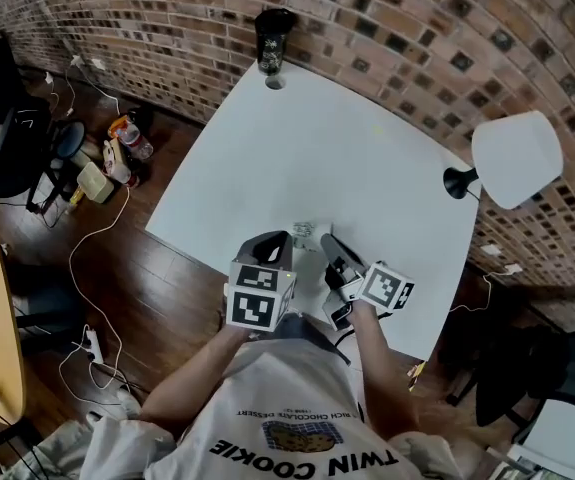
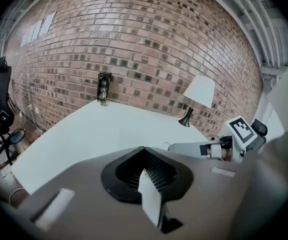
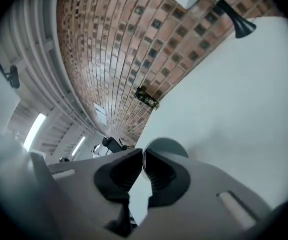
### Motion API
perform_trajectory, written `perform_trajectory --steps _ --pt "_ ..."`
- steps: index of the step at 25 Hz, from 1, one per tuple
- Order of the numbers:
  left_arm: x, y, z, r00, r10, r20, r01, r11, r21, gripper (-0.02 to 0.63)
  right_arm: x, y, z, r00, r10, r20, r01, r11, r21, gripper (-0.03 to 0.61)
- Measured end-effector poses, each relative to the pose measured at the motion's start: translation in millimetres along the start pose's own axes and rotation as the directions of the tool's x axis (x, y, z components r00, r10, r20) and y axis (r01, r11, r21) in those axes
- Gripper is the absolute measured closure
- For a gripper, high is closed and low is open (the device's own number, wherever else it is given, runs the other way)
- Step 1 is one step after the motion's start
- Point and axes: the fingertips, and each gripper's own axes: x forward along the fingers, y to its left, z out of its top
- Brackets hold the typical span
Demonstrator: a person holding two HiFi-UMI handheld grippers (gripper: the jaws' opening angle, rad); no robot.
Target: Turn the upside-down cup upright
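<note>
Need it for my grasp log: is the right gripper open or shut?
Shut on the cup: right gripper pinches its thin wall, jaws nearly touching.

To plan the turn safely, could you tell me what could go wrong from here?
The right gripper seems to pinch only the thin wall of the cup, so the cup could slip or twist loose while turning. It is close to the near edge of the table, so a dropped cup could roll off.

You are looking at one table [image 1: 367, 148], with one cup [image 1: 303, 230] by its front edge, one bottle [image 1: 273, 36] at its far edge, and one lamp [image 1: 515, 158].
</note>
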Motion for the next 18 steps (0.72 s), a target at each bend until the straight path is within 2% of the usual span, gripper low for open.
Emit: perform_trajectory --steps 2,3,5,6,9,12,16,18 --pt "1 -1 -1 1.000 0.004 -0.003 -0.004 1.000 0.003 0.611 -5 -10 -3 1.000 -0.006 0.028 0.003 0.994 0.112 0.555" --pt "2 -1 -1 1.000 0.004 -0.004 -0.004 1.000 0.004 0.611 -9 -17 -6 0.999 -0.039 0.034 0.032 0.983 0.179 0.554" --pt "3 -2 -1 1.000 0.004 -0.007 -0.004 1.000 0.006 0.611 -14 -28 -10 0.996 -0.084 0.041 0.072 0.969 0.237 0.554" --pt "3 -3 -2 1.000 0.004 -0.009 -0.004 1.000 0.008 0.611 -14 -27 -9 0.996 -0.074 0.047 0.061 0.972 0.225 0.552" --pt "4 -3 -4 1.000 0.006 -0.014 -0.006 1.000 0.008 0.611 -6 -13 2 0.997 0.042 0.068 -0.048 0.994 0.098 0.549" --pt "5 -2 -5 1.000 0.011 -0.015 -0.011 1.000 0.010 0.611 -8 -19 0 0.999 -0.003 0.047 0.000 0.997 0.081 0.546" --pt "5 0 -4 1.000 0.015 -0.015 -0.014 1.000 0.008 0.611 -9 -19 -2 0.999 -0.021 0.039 0.017 0.997 0.081 0.539" --pt "5 1 -3 1.000 0.015 -0.012 -0.015 1.000 0.006 0.611 -9 -19 -5 0.999 -0.036 0.037 0.031 0.993 0.116 0.525"
